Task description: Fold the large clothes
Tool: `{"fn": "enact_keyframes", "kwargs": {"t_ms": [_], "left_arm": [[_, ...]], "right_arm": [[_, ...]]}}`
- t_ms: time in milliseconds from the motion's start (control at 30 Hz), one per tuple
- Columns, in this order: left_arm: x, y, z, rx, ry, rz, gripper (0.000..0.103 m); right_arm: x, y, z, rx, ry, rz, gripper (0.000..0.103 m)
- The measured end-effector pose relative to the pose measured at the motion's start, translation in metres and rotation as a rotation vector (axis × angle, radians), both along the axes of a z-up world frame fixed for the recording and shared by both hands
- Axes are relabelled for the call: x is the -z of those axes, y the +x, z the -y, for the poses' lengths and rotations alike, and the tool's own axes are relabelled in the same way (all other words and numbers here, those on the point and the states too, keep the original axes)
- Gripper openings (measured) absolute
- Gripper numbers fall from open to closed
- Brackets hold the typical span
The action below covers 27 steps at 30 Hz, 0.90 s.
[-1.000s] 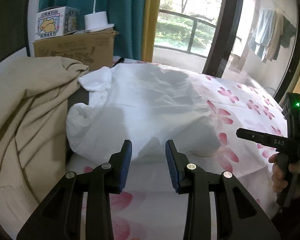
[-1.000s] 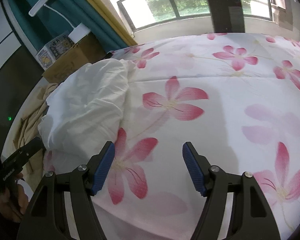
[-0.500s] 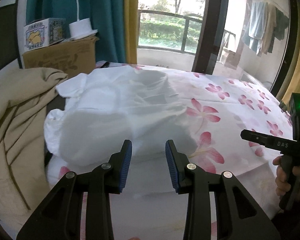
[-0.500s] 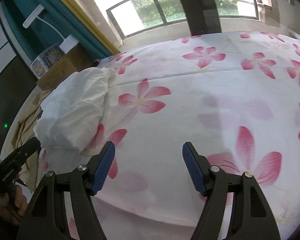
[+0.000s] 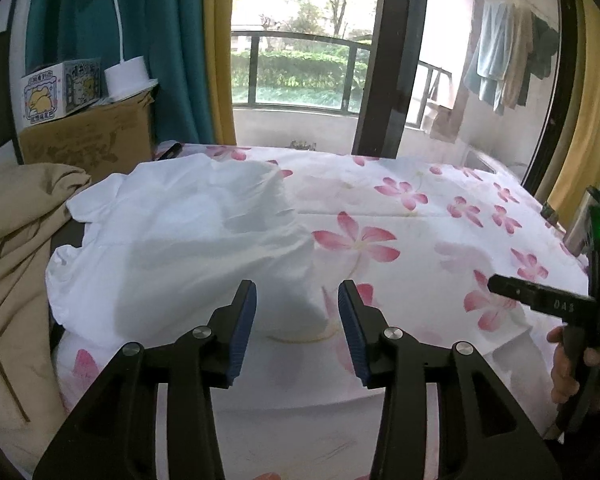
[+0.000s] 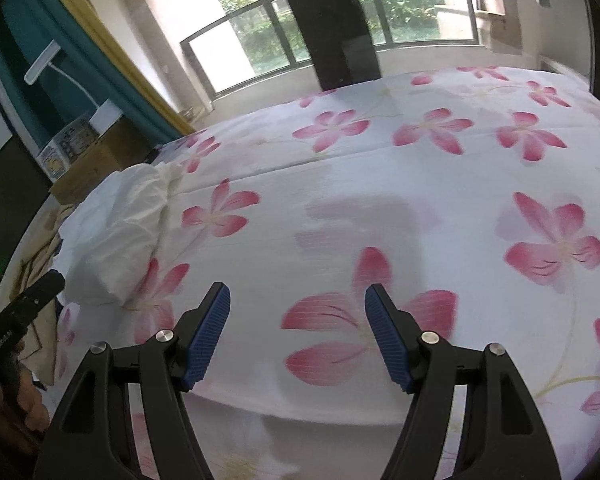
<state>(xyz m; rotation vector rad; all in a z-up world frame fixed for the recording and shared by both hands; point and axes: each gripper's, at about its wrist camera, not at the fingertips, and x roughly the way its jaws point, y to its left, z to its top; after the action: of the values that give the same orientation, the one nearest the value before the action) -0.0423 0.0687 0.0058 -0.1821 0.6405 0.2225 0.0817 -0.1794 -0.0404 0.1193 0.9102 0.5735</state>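
A crumpled white garment (image 5: pixel 188 240) lies in a heap on the left part of the bed with the pink-flower sheet (image 5: pixel 420 216). It also shows in the right wrist view (image 6: pixel 128 232) at the left. My left gripper (image 5: pixel 297 320) is open and empty, just short of the heap's near edge and above the bed's front edge. My right gripper (image 6: pixel 298 328) is open and empty over the bare sheet (image 6: pixel 380 208), well to the right of the garment. The right gripper's body shows in the left wrist view (image 5: pixel 568 304) at the far right.
A beige blanket (image 5: pixel 16 264) is piled at the bed's left side. A cardboard box (image 5: pixel 88 140) with a small printed box and a white lamp base stands behind it. Curtains and a balcony window are beyond the bed.
Both grippers have pulled back and up from the bed; the garment and sheet look farther away. Both stay open and empty. The garment has not moved.
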Motion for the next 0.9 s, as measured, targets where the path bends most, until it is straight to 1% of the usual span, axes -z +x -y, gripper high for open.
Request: {"fn": "enact_keyframes", "kwargs": {"t_ms": [100,233,367,433,467,500,567,733,833,900], "left_arm": [[-0.003,0.004,0.005,0.008,0.0,0.013,0.049],[-0.009,0.008,0.014,0.022,0.019,0.047,0.053],[-0.017,0.014,0.02,0.034,0.027,0.083,0.055],[-0.022,0.016,0.02,0.031,0.019,0.099,0.058],[-0.025,0.018,0.022,0.032,0.028,0.102,0.064],[-0.028,0.019,0.024,0.031,0.05,0.105,0.066],[-0.034,0.021,0.028,0.031,0.09,0.121,0.067],[-0.048,0.022,0.034,0.043,0.128,0.17,0.068],[-0.059,0.02,0.037,0.042,0.145,0.22,0.068],[-0.068,0.017,0.041,0.04,0.172,0.26,0.068]], "right_arm": [[-0.002,0.001,0.011,0.024,-0.013,0.013,0.07],[-0.005,0.001,0.023,0.048,-0.045,0.036,0.07],[-0.016,0.001,0.034,0.077,-0.085,0.087,0.07],[-0.024,0.001,0.04,0.092,-0.106,0.118,0.07],[-0.027,0.001,0.042,0.097,-0.112,0.129,0.07],[-0.032,0.001,0.045,0.106,-0.121,0.148,0.07],[-0.04,0.0,0.049,0.114,-0.127,0.175,0.07],[-0.06,0.0,0.06,0.131,-0.145,0.237,0.07],[-0.074,0.0,0.065,0.145,-0.149,0.278,0.07],[-0.086,-0.002,0.068,0.157,-0.147,0.313,0.07]]}}
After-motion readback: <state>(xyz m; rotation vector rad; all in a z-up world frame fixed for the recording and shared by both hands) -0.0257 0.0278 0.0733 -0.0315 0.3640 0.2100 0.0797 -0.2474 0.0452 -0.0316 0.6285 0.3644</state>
